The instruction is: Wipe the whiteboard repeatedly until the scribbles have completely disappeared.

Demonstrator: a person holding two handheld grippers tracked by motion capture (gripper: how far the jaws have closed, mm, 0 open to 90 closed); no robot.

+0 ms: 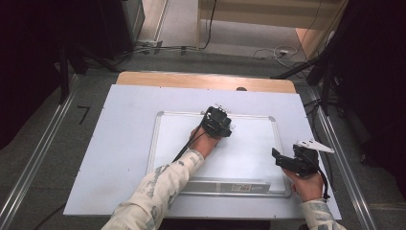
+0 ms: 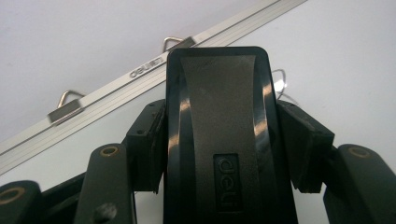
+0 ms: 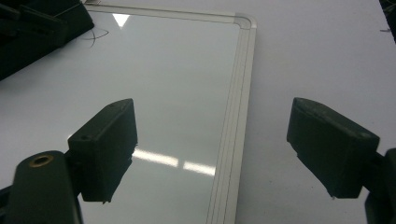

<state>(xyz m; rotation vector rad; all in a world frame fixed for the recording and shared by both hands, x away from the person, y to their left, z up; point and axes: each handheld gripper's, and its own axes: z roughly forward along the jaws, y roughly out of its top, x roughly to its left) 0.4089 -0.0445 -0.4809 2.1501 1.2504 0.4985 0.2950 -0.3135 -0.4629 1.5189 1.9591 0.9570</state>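
Your left claw (image 2: 219, 140) pinches the black whiteboard eraser (image 2: 219, 126) lengthwise — its far end just short of the whiteboard's top rail (image 2: 107, 88), faint marks beside it.

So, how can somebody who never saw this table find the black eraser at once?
Find the whiteboard lying flat on the table. Near the board's far edge, the left gripper is shut on the eraser, which sits on the board. It is a glossy black block with a matt centre strip and a raised "deli" logo, clamped between the black jaws.
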